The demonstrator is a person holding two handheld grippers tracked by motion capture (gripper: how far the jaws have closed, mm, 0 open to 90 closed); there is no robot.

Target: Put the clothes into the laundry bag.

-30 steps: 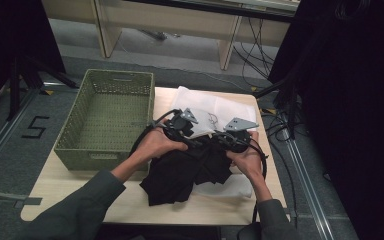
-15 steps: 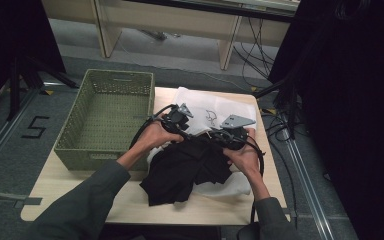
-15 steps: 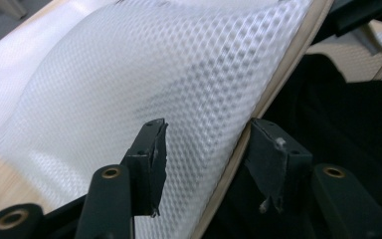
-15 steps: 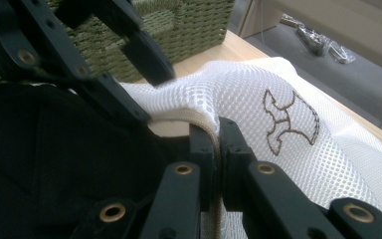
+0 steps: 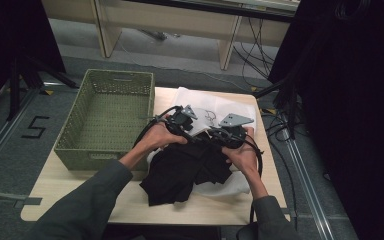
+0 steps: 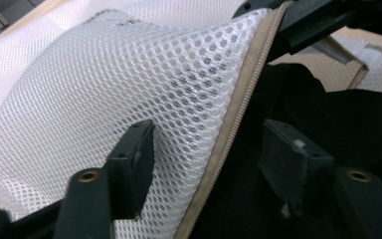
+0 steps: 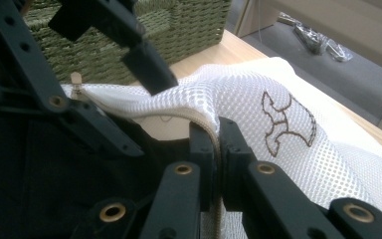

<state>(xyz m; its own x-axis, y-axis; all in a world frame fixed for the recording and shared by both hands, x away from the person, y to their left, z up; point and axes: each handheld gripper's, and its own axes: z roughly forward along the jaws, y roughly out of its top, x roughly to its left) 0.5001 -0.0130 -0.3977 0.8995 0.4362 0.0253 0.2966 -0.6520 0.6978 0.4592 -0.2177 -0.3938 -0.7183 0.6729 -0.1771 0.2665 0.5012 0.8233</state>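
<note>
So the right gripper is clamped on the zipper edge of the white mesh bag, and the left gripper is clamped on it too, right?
Not quite. The right gripper is shut on the mesh bag edge, but the left gripper view shows the left gripper open, its jaws apart around the zipper edge.

Basket [image 5: 107, 117] left of mesh bag [image 5: 207, 107]

High view overhead, facing forward-down; both gripper views close-up, sharing white mesh bag [image 6: 129, 89] edge
</note>
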